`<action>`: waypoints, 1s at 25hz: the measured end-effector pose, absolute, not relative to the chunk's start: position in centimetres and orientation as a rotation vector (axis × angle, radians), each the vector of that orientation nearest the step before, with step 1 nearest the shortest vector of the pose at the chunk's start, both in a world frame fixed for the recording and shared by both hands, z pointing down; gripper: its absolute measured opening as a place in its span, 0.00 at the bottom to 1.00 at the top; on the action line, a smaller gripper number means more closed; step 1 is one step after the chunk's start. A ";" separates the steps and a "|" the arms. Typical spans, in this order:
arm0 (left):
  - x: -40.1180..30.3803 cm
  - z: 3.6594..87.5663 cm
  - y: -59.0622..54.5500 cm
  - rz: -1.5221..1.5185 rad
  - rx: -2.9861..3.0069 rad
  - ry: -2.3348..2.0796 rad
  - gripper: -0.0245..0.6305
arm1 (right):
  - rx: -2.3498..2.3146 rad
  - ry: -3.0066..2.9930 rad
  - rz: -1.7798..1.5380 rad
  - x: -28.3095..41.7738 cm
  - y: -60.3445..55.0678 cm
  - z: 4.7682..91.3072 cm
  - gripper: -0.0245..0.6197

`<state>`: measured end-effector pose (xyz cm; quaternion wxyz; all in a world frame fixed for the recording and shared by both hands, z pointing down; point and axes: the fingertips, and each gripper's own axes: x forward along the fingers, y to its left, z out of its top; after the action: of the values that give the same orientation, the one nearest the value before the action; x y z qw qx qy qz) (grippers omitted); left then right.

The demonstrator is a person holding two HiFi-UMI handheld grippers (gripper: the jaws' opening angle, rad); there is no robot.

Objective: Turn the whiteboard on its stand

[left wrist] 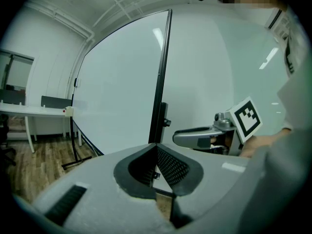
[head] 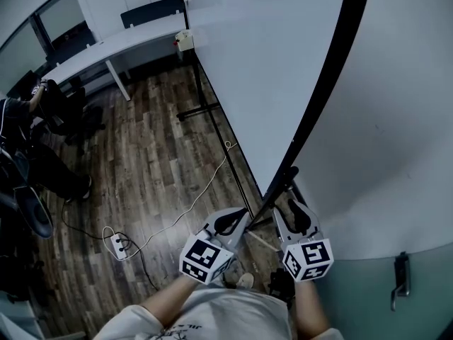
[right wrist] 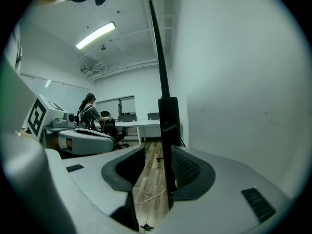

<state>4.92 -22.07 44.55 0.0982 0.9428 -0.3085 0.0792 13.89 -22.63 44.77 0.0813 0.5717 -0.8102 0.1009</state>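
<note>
On right gripper (head: 291,205), black-and-white marker cube (head: 308,259)

Surroundings. A wood-plank floor (head: 156,154) was crossed by a white cable (head: 191,206), which was run to a power strip (head: 119,245). A long white table (head: 120,44) was set along the far wall, and a seated person (head: 14,117) was placed beside dark chairs (head: 73,113). A ceiling lamp (right wrist: 96,35) was lit.
</note>
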 end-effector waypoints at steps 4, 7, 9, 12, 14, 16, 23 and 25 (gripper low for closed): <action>5.0 45.2 -22.9 0.242 2.780 -0.913 0.05 | 1.711 -2.406 0.306 14.1 -24.3 45.5 0.30; 5.1 45.6 -23.2 0.250 2.771 -0.910 0.05 | 1.727 -2.394 0.316 14.4 -25.4 45.9 0.33; 5.2 45.8 -23.3 0.256 2.765 -0.908 0.05 | 1.735 -2.388 0.322 14.7 -26.1 46.1 0.35; 5.2 46.0 -23.6 0.262 2.761 -0.905 0.05 | 1.734 -2.382 0.324 14.8 -27.0 46.4 0.35; 5.2 46.2 -23.7 0.268 2.758 -0.906 0.05 | 1.727 -2.382 0.322 14.7 -27.5 46.4 0.35; 5.1 46.3 -23.9 0.275 2.756 -0.908 0.05 | 1.722 -2.381 0.319 14.6 -28.1 46.2 0.36; 4.2 46.6 -24.1 0.283 2.738 -0.926 0.05 | 1.699 -2.382 0.310 14.1 -29.8 46.7 0.36; 3.9 46.7 -24.1 0.288 2.731 -0.934 0.05 | 1.695 -2.382 0.313 14.0 -30.1 46.8 0.36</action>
<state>3.91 -24.12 46.68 0.1204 0.9347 -0.3196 0.0986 14.04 -30.13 46.76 0.1007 0.5736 -0.8060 0.1059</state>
